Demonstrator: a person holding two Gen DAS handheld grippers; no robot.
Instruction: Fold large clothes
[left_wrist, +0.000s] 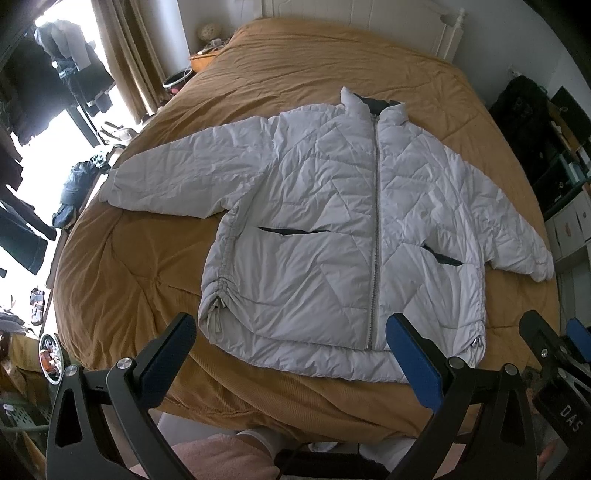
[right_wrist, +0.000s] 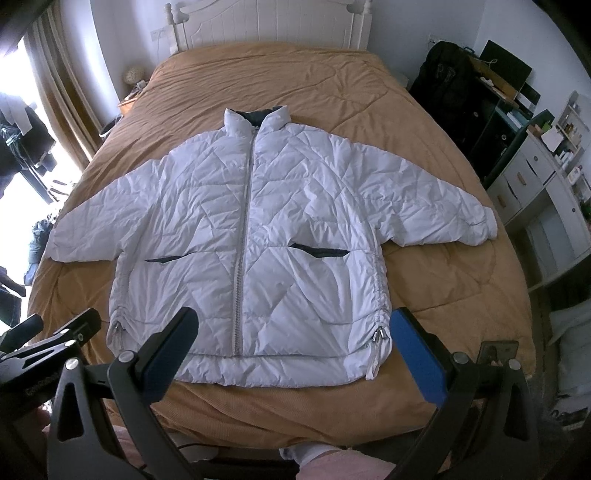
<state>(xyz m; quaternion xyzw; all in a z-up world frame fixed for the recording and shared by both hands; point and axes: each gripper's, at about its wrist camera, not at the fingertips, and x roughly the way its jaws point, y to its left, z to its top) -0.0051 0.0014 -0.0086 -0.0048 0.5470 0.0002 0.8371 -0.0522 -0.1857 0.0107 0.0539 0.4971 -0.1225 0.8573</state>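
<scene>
A tan quilt (right_wrist: 325, 85) covers the bed, under a white headboard (right_wrist: 269, 29). Brown curtains (left_wrist: 129, 55) hang left. White drawers (right_wrist: 535, 192) stand right.

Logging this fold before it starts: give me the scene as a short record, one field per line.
garment: white puffer jacket, lying flat, front up, on the bed
zipper: closed up the front
sleeves: both spread out to the sides, none folded in
collar: at the far end, toward the headboard
hem: near edge, closest to the grippers
left gripper: open, above the hem, holding nothing
right gripper: open, above the hem, holding nothing
folding: not begun
</scene>
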